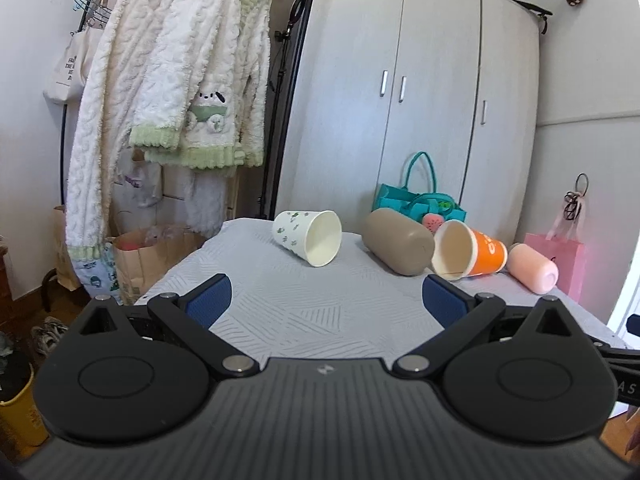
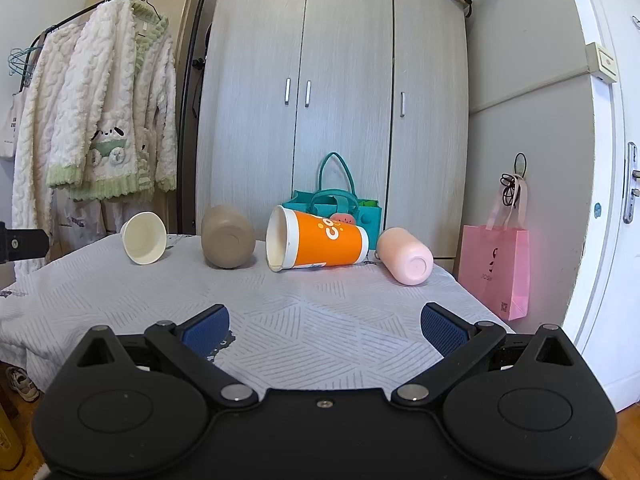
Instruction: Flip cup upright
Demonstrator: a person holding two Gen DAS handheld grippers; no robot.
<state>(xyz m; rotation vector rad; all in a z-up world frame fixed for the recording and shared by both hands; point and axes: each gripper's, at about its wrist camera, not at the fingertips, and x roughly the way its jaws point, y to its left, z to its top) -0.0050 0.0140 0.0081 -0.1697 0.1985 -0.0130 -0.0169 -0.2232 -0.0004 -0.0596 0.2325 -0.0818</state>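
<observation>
Several cups lie on their sides in a row at the far edge of a white-clothed table (image 1: 304,316). From the left: a white paper cup with green prints (image 1: 306,237) (image 2: 144,237), a taupe cup (image 1: 396,241) (image 2: 227,237), an orange paper cup (image 1: 470,250) (image 2: 318,238), and a pink cup (image 1: 534,268) (image 2: 405,255). My left gripper (image 1: 326,300) is open and empty, above the near part of the table. My right gripper (image 2: 325,328) is also open and empty, well short of the cups.
A grey wardrobe (image 2: 332,92) stands behind the table with a teal bag (image 2: 336,208) at its foot. A clothes rack with fluffy white garments (image 1: 172,92) stands to the left, with paper bags (image 1: 148,256) below. A pink bag (image 2: 494,268) hangs at the right by a door.
</observation>
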